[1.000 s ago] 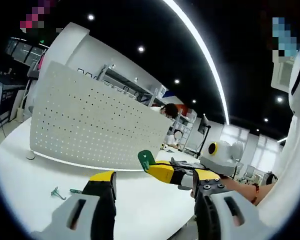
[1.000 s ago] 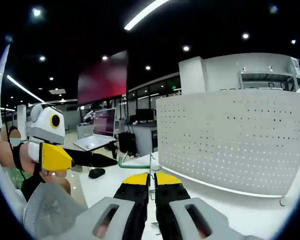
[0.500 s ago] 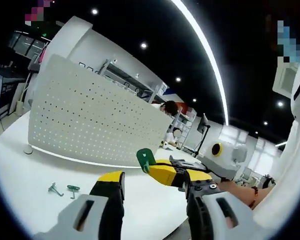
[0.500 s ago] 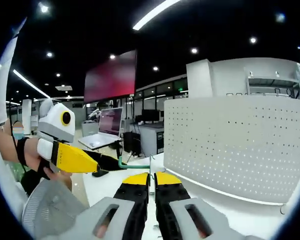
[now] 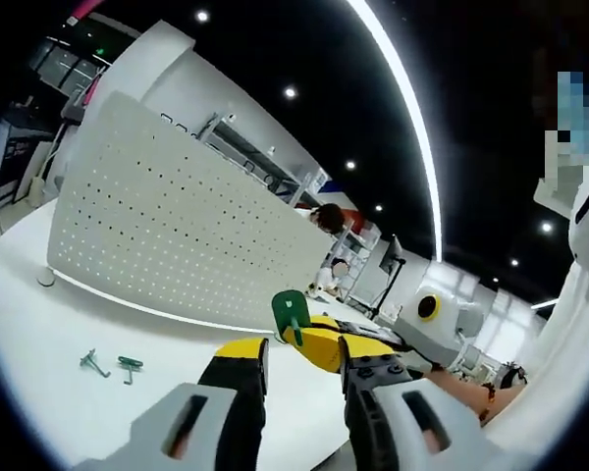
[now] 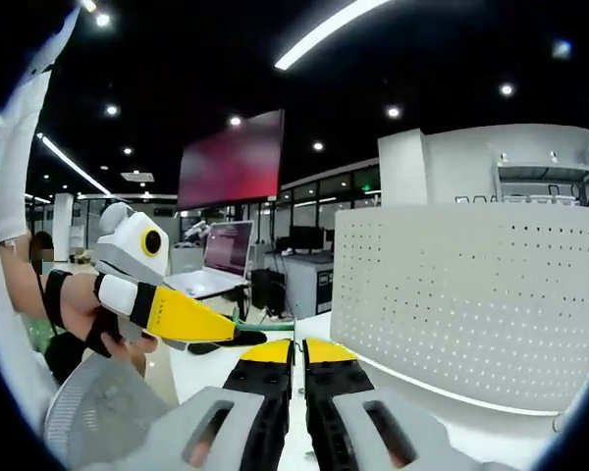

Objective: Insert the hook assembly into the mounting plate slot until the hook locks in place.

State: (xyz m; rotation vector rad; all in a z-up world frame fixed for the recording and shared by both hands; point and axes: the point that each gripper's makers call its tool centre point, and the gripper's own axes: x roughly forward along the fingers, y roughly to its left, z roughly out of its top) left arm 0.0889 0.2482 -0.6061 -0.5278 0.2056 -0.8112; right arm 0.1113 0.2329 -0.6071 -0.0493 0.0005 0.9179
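Note:
A white perforated mounting plate (image 5: pixel 177 235) stands upright on the white table (image 5: pixel 29 324); in the right gripper view the plate (image 6: pixel 471 294) is to the right. My right gripper (image 6: pixel 296 351) is shut on a green hook (image 6: pixel 270 324) whose rod sticks out to the left. In the left gripper view the right gripper (image 5: pixel 319 343) comes in from the right with the green hook (image 5: pixel 288 310) upright at its tip. My left gripper (image 5: pixel 296 355) is open, its yellow jaws on either side of the right gripper's tip. The left gripper (image 6: pixel 216 327) reaches close to the hook from the left.
Two loose green hooks (image 5: pixel 108 363) lie on the table at the left. A laptop (image 6: pixel 211 280) and a red screen (image 6: pixel 234 157) stand behind. A person (image 5: pixel 326 218) sits beyond the plate. A hand (image 6: pixel 98 324) holds the left gripper.
The left gripper's jaws have drawn nearer to each other around the right gripper's tip. In the right gripper view the left gripper has moved in toward the hook. The right gripper stays shut.

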